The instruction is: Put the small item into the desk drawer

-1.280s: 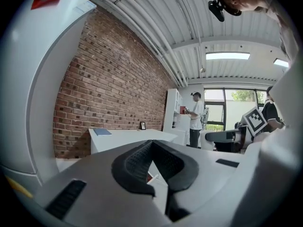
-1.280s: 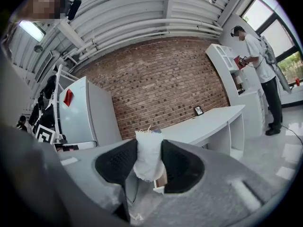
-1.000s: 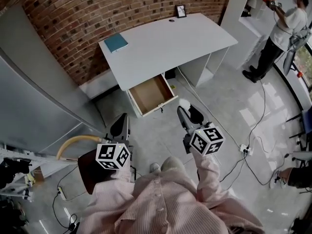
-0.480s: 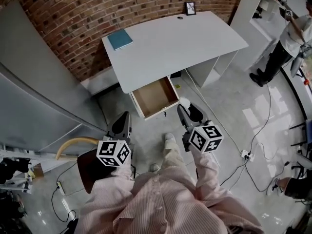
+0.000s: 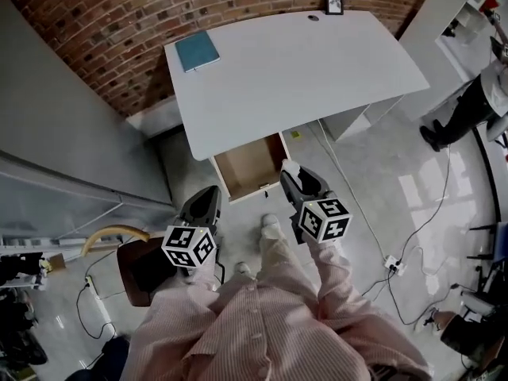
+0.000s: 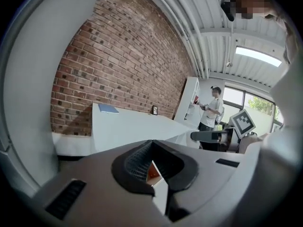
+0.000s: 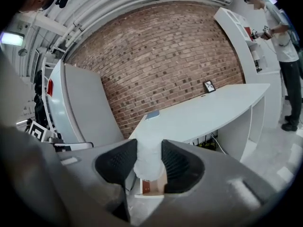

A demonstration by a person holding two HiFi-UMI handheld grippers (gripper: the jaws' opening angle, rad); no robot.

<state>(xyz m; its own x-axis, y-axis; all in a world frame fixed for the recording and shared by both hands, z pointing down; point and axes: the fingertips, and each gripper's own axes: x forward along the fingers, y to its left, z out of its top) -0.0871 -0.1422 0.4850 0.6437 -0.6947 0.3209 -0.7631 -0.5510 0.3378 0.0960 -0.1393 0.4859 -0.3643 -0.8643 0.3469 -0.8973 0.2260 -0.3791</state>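
- Upper centre: one white desk (image 5: pixel 294 62), its single drawer (image 5: pixel 252 165) pulled open, just ahead of both grippers.
- On the desk: one teal notebook (image 5: pixel 197 51), one picture frame (image 5: pixel 334 1).
- Right gripper (image 7: pixel 149 167) pinches the small white item (image 7: pixel 147 150) above the floor, near the drawer.
- Left gripper (image 6: pixel 152 170): jaws together, holding nothing.
- One person (image 5: pixel 476 105) stands at the right edge.

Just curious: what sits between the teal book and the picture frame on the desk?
Bare white desktop, plus a small dark object beside the black picture frame; the head view shows it.
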